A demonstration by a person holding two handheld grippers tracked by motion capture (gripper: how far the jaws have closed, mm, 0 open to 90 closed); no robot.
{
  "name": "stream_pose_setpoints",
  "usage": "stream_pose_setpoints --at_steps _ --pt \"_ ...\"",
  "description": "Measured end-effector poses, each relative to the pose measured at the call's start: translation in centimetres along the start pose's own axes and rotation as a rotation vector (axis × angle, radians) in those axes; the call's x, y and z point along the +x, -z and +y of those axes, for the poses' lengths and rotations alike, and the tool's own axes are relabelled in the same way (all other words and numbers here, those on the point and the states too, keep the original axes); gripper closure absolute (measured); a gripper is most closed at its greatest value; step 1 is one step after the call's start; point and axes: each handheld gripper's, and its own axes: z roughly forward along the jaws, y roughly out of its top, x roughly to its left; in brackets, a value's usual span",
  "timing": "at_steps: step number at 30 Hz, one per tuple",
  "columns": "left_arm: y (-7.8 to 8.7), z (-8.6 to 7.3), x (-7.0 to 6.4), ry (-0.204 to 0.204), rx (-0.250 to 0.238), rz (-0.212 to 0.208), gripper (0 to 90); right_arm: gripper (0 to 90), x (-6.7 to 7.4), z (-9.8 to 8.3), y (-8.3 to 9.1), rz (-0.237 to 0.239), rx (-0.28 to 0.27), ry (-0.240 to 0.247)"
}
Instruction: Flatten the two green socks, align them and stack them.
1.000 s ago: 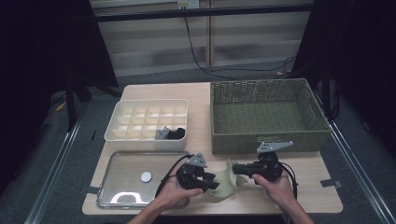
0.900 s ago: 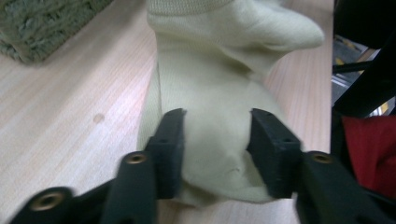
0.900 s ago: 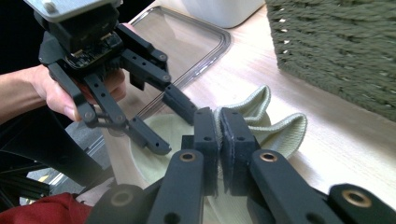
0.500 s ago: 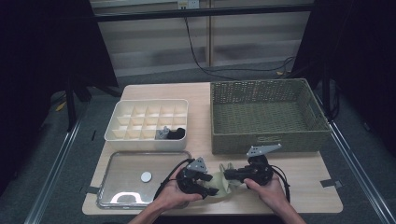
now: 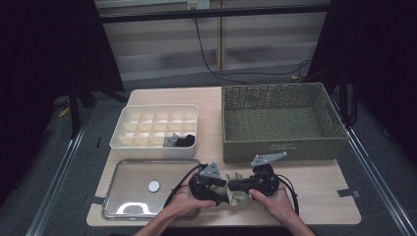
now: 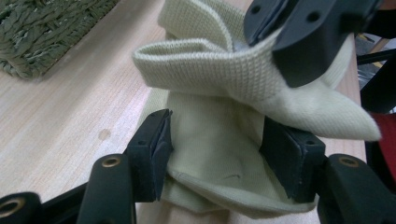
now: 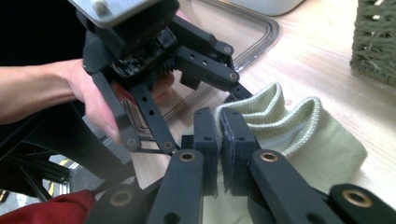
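**Sock held between two grippers at the near table edge**

Pale wooden table (image 5: 314,189) under dim light, dark surroundings beyond it. A pale yellow-green knitted sock (image 6: 219,140) lies at the near edge of the table, near the middle, just in front of the wicker basket (image 5: 282,120). The right gripper (image 7: 219,144) has its jaws pressed together on a fold of the sock's ribbed cuff, lifting that part above the rest of the fabric. The left gripper (image 6: 224,158) sits with its jaws apart on either side of the sock's flat lower part; they have just been opening, with the sock between them, and whether the pads touch the cloth at its edges I cannot tell. In the high view the left gripper (image 5: 209,184) and the right gripper (image 5: 246,186) face each other closely, each held in a hand coming from the near side, the sock (image 5: 237,186) bunched between them.

Left of the hands lies a shallow metal tray (image 5: 123,206) carrying a small white round thing (image 5: 154,186). Beyond the tray stands a white divided box (image 5: 147,120), with dark items (image 5: 181,141) in its near right compartments. The basket occupies the far right of the table.
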Motion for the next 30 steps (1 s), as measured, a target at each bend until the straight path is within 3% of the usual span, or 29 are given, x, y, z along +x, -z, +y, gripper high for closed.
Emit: stream_pose_setpoints --at_steps 3,13,16,19,24,30 --pt "0.8 -0.2 0.1 0.015 0.004 -0.006 39.7 85.3 -0.3 -0.2 -0.1 -0.016 0.008 -0.001" --pt "4.3 -1.1 -0.2 0.047 -0.073 0.007 38.3 82.3 -0.4 -0.7 -1.3 -0.02 0.048 0.002" --pt "4.5 -1.6 -0.4 0.042 -0.065 -0.004 41.7 77.0 -0.2 -0.7 -1.3 -0.015 0.043 0.005" --pt "4.6 -2.2 -0.5 0.05 -0.063 -0.016 51.6 70.9 0.0 -0.4 -0.6 -0.004 0.018 0.01" --pt "4.2 -2.4 -0.6 0.038 -0.023 -0.026 62.5 72.5 -0.4 -0.8 0.0 -0.032 0.039 0.008" --pt "3.6 -2.5 -0.3 0.045 0.017 -0.018 62.4 70.4 -0.7 -1.3 -1.3 -0.049 0.093 0.023"
